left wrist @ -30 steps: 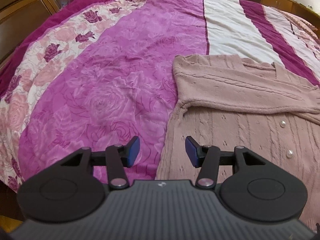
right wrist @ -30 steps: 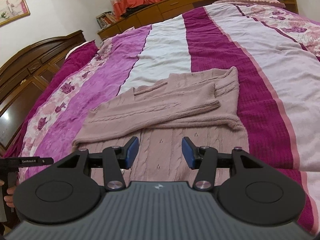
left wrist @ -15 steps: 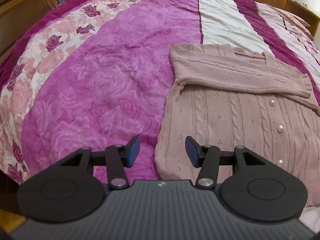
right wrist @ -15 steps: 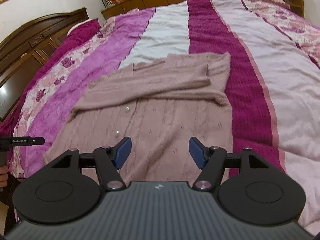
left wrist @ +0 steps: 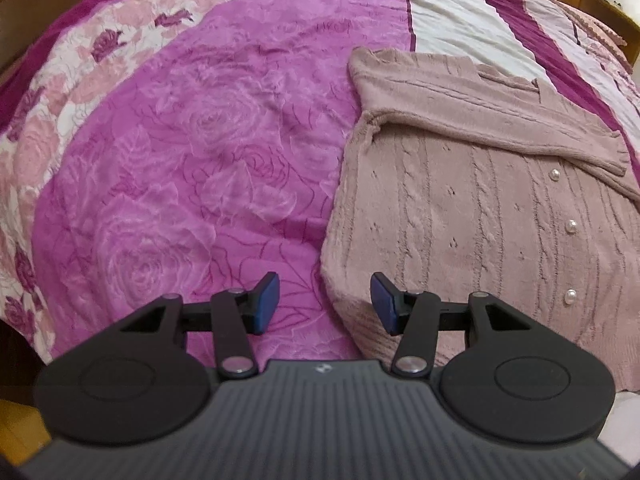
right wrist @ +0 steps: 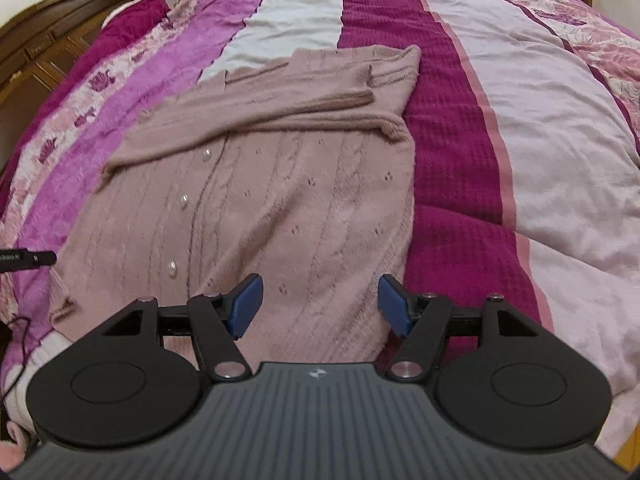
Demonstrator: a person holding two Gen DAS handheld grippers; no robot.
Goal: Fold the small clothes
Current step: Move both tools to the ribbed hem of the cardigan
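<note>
Cardigan [right wrist: 256, 184]: lay buttoned mid-frame on your bed [right wrist: 540, 128], sleeves folded across.
Left gripper [left wrist: 324, 302]: jaws apart, empty.
Right gripper [right wrist: 320, 304]: jaws had just widened, empty.

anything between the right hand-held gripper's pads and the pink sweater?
Nothing. In the right wrist view the right hand-held gripper is open above the pink cable-knit sweater, only knit showing between its pads.

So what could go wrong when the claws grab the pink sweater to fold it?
The folded sleeves lie loose across the sweater, so lifting its bottom edge might slide them out of place. The left claw sits right at the corner, so it could pinch the bedspread too. The right claw might snag a pearl button.
</note>
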